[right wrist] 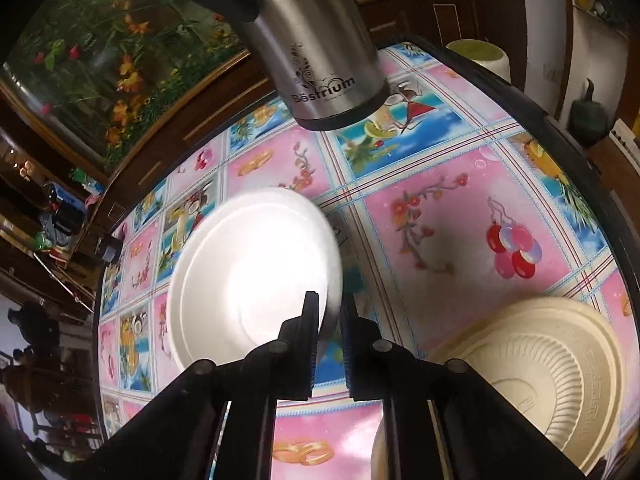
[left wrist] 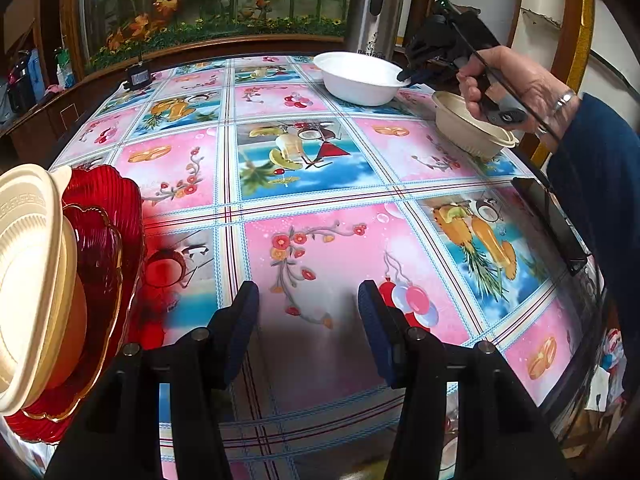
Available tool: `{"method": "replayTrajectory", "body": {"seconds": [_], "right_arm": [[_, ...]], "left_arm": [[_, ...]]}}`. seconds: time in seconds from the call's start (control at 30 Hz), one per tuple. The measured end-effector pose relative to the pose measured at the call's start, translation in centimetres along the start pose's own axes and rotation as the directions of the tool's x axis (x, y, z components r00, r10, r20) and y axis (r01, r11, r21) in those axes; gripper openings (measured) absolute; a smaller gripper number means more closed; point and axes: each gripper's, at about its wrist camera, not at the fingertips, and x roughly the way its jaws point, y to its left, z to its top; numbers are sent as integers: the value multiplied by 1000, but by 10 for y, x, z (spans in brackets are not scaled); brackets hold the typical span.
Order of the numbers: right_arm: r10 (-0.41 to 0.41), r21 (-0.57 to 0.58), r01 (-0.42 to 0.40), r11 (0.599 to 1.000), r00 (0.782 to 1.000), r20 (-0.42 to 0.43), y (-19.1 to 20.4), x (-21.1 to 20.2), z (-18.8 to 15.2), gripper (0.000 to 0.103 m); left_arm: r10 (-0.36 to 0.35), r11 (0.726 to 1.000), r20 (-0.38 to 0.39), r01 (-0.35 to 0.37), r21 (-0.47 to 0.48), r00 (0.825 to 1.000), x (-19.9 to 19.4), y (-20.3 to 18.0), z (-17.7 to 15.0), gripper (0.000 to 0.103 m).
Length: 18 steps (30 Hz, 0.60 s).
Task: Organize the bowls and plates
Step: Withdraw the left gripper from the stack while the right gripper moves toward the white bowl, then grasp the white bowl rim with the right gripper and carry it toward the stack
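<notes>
I saw a tabletop (left wrist: pixel 320 216) under a glossy pink-and-blue fruit-print cloth, a dark wooden cabinet (left wrist: pixel 100 80) fronting a flowered glass panel (left wrist: pixel 208 0), and white walls (right wrist: pixel 592 60) beyond.

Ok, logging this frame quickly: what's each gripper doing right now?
Left gripper: open, holding nothing.
Right gripper: jaws shut on the white bowl's rim.

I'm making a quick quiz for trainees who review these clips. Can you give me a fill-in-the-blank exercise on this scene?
1. The right hand-held gripper is shut on the rim of the ____ bowl.
2. The left hand-held gripper holds ____.
3. The steel flask stands ____ the white bowl.
4. A cream bowl sits on the ____ glass plate.

Missing words: white; nothing; behind; red
</notes>
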Motion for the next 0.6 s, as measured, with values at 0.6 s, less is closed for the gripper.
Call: {"method": "replayTrajectory", "body": {"seconds": [0.6], "right_arm": [[157,-264,-207,942,968,-198,35,-55,-135,11]], "left_arm": [[-84,994,29,86,-71,996,-18,6,21,60]]}}
